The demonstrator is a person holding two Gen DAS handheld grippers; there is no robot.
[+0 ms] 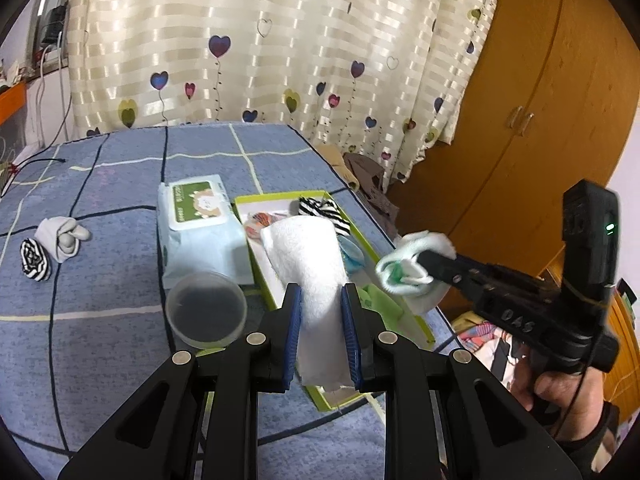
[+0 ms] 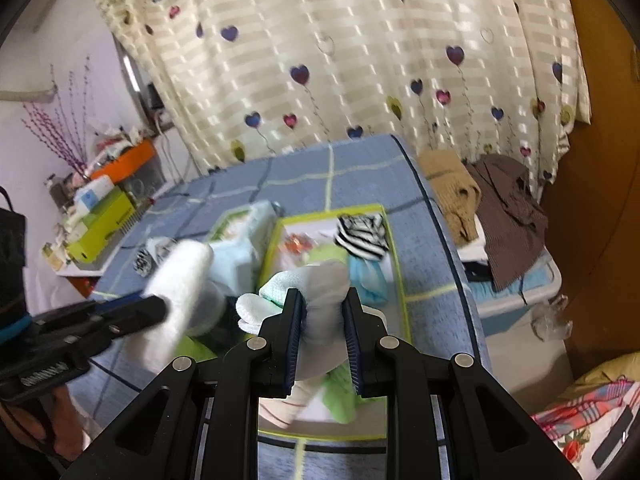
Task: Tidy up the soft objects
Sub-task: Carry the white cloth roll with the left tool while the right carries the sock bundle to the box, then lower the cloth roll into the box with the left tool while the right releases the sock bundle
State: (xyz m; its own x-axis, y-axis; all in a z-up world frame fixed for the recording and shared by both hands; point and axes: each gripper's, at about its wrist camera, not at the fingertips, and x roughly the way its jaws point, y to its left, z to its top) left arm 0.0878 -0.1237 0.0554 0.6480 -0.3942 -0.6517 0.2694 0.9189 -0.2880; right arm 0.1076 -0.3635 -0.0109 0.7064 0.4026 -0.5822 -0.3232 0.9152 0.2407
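A: Blue cloth point(image 1: 120, 280) with a grid of pale and dark lines covers the bench. Behind it hangs a cream striped curtain point(image 1: 280, 40) printed with heart balloons, and an orange-brown wooden wardrobe point(image 1: 540, 120) stands at the right.

B: What lies on the cloth, from the left?

A: A rolled black-and-white striped sock point(image 1: 35, 261) touching a knotted grey sock point(image 1: 62, 236). Then a pale blue soft pack of wet wipes point(image 1: 200, 232) with a green lid label, and just in front of it a round translucent plastic lid point(image 1: 206, 310). Right of the pack sits a shallow lime-green box point(image 1: 404, 276) with a white floor.

B: Anything in it?

A: A striped garment point(image 1: 324, 212) at the far end, something orange-patterned, a blue piece and a green piece; they are partly hidden.

B: And the tongs?

A: The left tongs point(image 1: 320, 320) are closed on a rolled white towel point(image 1: 316, 264), fluffy and tube-shaped, held over the box. The right tongs point(image 2: 322, 320) pinch a balled white sock point(image 2: 324, 292) with mint-green mesh patches, over the box's near right edge. A hand point(image 1: 560, 396) grips the right tool's handle.

B: Beyond the bench?

A: Brown and tan clothes point(image 2: 500, 200) heaped on a bin at the right.
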